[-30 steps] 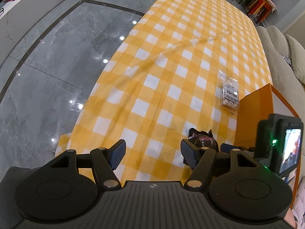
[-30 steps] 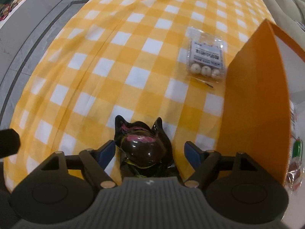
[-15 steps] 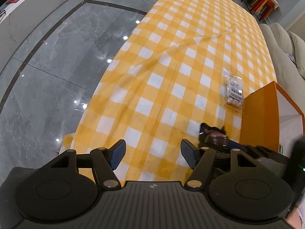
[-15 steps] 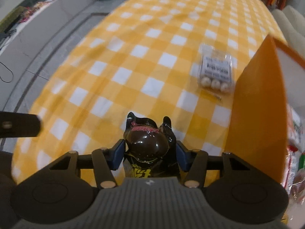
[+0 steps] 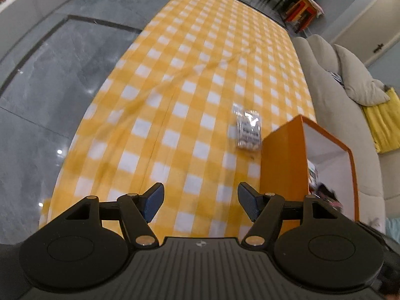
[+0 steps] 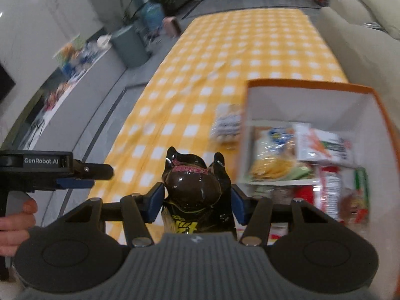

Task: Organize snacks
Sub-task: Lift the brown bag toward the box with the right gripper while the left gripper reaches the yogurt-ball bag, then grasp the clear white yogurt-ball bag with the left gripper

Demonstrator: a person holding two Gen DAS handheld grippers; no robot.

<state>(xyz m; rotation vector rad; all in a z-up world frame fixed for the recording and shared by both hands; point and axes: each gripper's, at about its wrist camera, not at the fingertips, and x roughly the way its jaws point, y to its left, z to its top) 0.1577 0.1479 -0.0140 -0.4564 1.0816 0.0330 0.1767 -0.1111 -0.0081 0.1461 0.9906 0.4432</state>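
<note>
A glossy dark-brown foil snack packet (image 6: 193, 187) is held clamped in the right gripper (image 6: 197, 200), raised beside the orange cardboard box (image 6: 310, 85) at two o'clock, apparently for dropping in, while the left gripper (image 5: 201, 201) is held wide open and empty.

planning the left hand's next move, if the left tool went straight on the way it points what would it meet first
Probably nothing but the checked tablecloth: the open left tool points along bare cloth. The clear snack packet and orange box lie right of that line, though fisheye depth is uncertain.

Right gripper (image 6: 197, 206) closed on dark packet (image 6: 193, 187), lifted it off cloth (image 6: 225, 57), now beside open orange box (image 6: 382, 115).
</note>
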